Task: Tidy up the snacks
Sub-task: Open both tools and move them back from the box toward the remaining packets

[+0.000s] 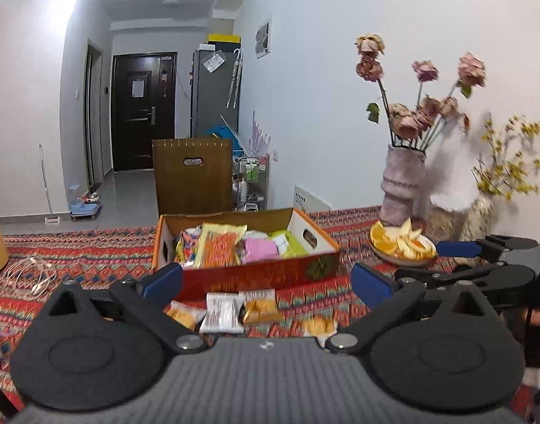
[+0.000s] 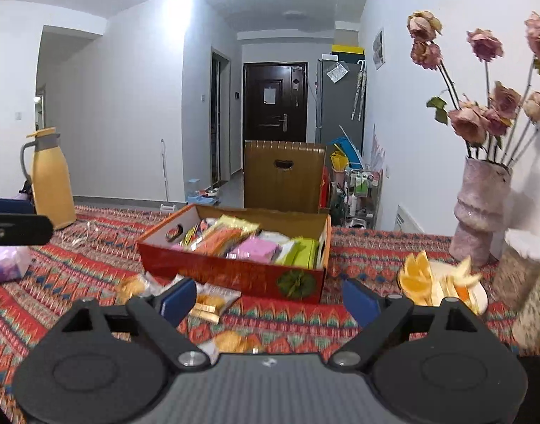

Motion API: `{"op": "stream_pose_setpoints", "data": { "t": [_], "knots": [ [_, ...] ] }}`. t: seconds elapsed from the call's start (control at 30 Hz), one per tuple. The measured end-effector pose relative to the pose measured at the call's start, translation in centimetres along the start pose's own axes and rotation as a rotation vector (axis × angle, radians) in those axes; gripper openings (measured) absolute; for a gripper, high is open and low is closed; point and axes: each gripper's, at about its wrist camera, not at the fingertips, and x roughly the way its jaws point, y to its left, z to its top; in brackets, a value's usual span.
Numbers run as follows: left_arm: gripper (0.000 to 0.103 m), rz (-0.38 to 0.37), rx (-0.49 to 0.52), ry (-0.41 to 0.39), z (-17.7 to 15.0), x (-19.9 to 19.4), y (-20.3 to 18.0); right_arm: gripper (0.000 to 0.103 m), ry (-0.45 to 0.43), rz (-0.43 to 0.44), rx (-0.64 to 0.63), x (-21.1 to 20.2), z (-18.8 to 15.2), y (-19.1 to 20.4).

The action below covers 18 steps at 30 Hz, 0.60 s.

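An open red cardboard box (image 1: 255, 275) (image 2: 234, 275) holds several snack packs, among them an orange one (image 1: 220, 247) and a pink one (image 1: 261, 249). Loose small snack packets lie on the patterned tablecloth in front of it: a white one (image 1: 222, 312), golden ones (image 1: 261, 305) (image 2: 209, 302) (image 2: 231, 342). My left gripper (image 1: 266, 284) is open and empty above these packets. My right gripper (image 2: 270, 298) is open and empty, near the box's front; it also shows in the left wrist view (image 1: 407, 265).
A plate of orange slices (image 1: 402, 243) (image 2: 443, 282) sits right of the box. A vase of dried roses (image 1: 402, 183) (image 2: 480, 208) and a second vase (image 1: 457, 215) stand at the wall. A yellow jug (image 2: 52, 180), a purple tissue pack (image 2: 8, 265) and a white cable (image 1: 31, 272) lie left. A chair (image 1: 193, 176) stands behind.
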Motion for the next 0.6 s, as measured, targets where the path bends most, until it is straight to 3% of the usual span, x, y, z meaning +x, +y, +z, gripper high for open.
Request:
{"op": "stream_pose_setpoints", "data": {
  "t": [0.37,0.6],
  "knots": [
    [0.103,0.046,-0.081,0.069,-7.1,-5.3,0.9,0.09,0.104,-0.017,0.034,-4.8,-7.7,3.4],
    [0.103,0.103,-0.17,0.178,-11.7,-5.9,3.1,0.09,0.162,0.006,0.084,-6.6,-11.5,4.8]
  ]
}}
